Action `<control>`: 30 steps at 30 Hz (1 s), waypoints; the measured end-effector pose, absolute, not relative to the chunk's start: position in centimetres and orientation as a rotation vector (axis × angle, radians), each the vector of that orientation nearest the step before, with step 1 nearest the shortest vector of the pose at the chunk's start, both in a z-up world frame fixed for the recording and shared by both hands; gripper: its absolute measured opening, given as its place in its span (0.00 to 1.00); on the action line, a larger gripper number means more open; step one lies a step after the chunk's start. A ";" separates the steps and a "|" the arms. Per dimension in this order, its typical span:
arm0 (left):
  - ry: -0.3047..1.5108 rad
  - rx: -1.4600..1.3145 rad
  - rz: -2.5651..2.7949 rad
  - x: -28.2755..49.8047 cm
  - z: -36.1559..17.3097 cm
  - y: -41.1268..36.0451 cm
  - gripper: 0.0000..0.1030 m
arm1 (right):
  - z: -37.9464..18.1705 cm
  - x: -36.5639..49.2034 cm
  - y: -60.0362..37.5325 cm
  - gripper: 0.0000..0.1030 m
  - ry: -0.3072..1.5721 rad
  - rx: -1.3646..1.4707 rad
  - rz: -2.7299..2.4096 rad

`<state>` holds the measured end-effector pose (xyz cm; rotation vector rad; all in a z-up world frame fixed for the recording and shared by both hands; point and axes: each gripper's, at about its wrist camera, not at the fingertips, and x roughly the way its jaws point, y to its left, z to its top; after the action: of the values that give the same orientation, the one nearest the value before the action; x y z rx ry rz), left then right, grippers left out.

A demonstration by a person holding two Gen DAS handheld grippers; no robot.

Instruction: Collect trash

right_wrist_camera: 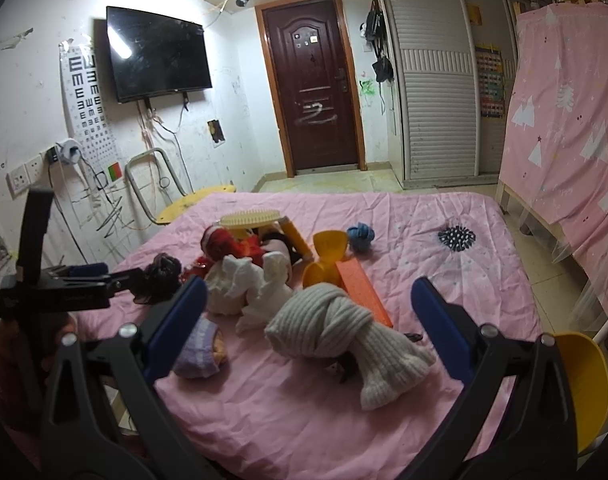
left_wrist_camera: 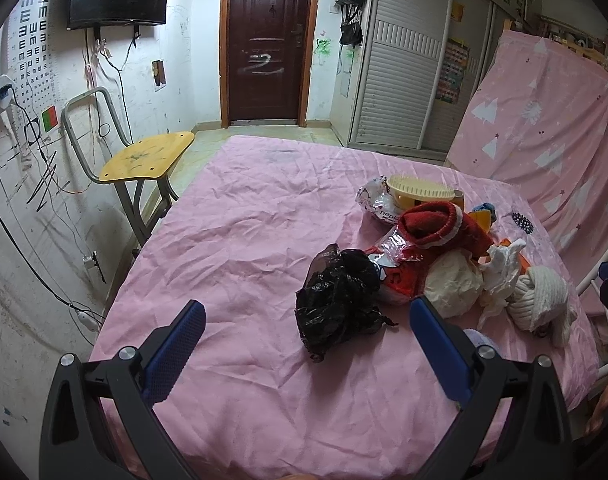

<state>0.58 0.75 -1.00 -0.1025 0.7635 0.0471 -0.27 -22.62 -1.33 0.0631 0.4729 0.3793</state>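
Note:
A crumpled black plastic bag (left_wrist_camera: 340, 300) lies on the pink bed (left_wrist_camera: 240, 240), just ahead of my open left gripper (left_wrist_camera: 307, 306), whose fingers frame it without touching. Behind the bag are a red snack wrapper (left_wrist_camera: 396, 276), a ball of white paper (left_wrist_camera: 454, 284), a white tissue (left_wrist_camera: 500, 276) and a clear printed wrapper (left_wrist_camera: 376, 204). My right gripper (right_wrist_camera: 309, 286) is open and holds nothing above a cream knitted hat (right_wrist_camera: 344, 328). The right wrist view shows the left gripper (right_wrist_camera: 116, 278) side-on beside the black bag (right_wrist_camera: 164, 272), with the paper ball (right_wrist_camera: 230, 284) in the pile.
Mixed into the pile are a red knitted piece (left_wrist_camera: 436, 224), a yellow comb (left_wrist_camera: 420, 190), an orange block (right_wrist_camera: 360, 292), a yellow scoop (right_wrist_camera: 324, 256), a blue yarn ball (right_wrist_camera: 360, 236) and a purple knit (right_wrist_camera: 198, 348). A yellow bin (right_wrist_camera: 584, 384) stands right of the bed, a chair (left_wrist_camera: 148, 160) left.

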 end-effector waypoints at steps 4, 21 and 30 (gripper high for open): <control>0.764 -0.105 0.048 0.6 -1.0 0.8 0.92 | -1.4 -0.2 -22.7 0.96 0.473 0.065 0.377; 0.765 -0.092 0.055 0.6 -1.1 0.5 0.92 | -1.4 -0.2 -22.8 0.96 0.474 0.064 0.376; 0.765 -0.092 0.054 0.6 -1.1 0.5 0.92 | -1.5 -0.3 -22.8 0.96 0.474 0.065 0.376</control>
<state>0.56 0.47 -1.07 -0.0915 0.7653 0.0545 -0.26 -22.78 -1.48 0.0654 0.4744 0.3757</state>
